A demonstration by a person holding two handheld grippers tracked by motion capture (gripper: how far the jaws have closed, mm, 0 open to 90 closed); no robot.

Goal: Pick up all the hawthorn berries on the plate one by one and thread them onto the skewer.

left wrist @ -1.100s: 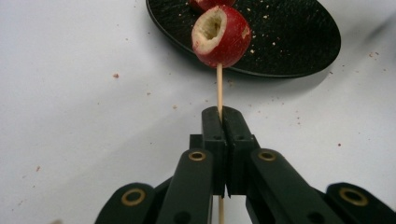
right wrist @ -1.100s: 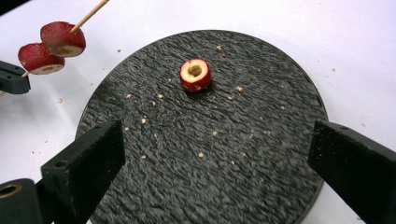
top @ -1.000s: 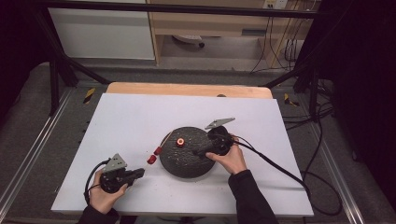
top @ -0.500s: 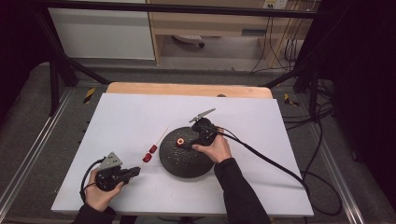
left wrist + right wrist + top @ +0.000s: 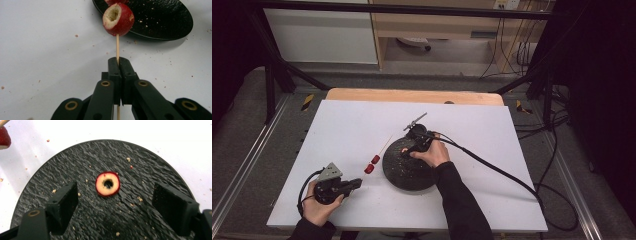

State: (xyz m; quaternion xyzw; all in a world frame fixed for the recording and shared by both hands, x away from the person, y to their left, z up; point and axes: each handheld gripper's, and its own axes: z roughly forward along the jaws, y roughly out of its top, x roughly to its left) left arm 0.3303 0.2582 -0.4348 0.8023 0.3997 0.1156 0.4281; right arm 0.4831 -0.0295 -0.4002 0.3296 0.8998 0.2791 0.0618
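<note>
A cored red fruit slice [image 5: 107, 184] is shown lying on the round black textured plate [image 5: 150, 170], between the wide-apart jaws of the right tool [image 5: 125, 205]. A thin wooden skewer [image 5: 117, 47] carrying red fruit pieces [image 5: 118, 19] is clamped in the left tool [image 5: 119, 65] above the white worktop [image 5: 337, 130].

- Table [image 5: 492, 200]: white top, with a strip of bare wood along the far edge.
- Black round plate [image 5: 404, 172] lies directly on it, near centre, slightly toward the near side; dark textured surface.
- Small reddish-brown crumbs [image 5: 76, 35] scattered on the white surface left of the plate, seen in the left gripper view.
- Black cable [image 5: 502, 172] trails across the right part of the top toward the near right edge.
</note>
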